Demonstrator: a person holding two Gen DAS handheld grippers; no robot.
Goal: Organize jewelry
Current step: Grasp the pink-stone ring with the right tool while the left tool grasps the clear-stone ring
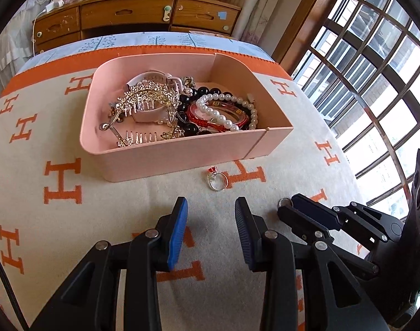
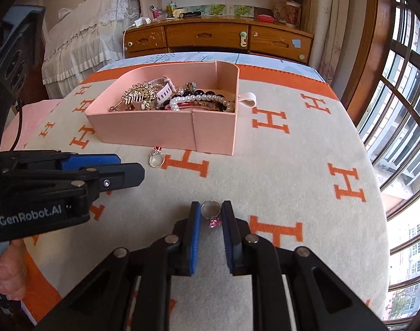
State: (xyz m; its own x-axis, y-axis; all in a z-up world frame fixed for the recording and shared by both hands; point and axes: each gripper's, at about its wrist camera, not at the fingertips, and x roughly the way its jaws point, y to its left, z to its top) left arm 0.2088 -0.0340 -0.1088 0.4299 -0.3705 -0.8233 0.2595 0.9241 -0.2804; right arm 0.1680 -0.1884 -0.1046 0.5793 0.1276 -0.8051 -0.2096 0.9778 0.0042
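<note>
pink-stone ring lies between the pads of my right claw, jaws narrow, seemingly touching its band. if the grip is shallow, it can slip onto the blanket. my left claw is half open, empty.

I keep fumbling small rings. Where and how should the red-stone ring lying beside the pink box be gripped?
Probably take the red-stone ring by its band, across the hoop's two outer sides, coming down from above. It lies nearly flat on the blanket, stone end toward the pink box, so the open left tongs can likely straddle the hoop away from the stone.
</note>
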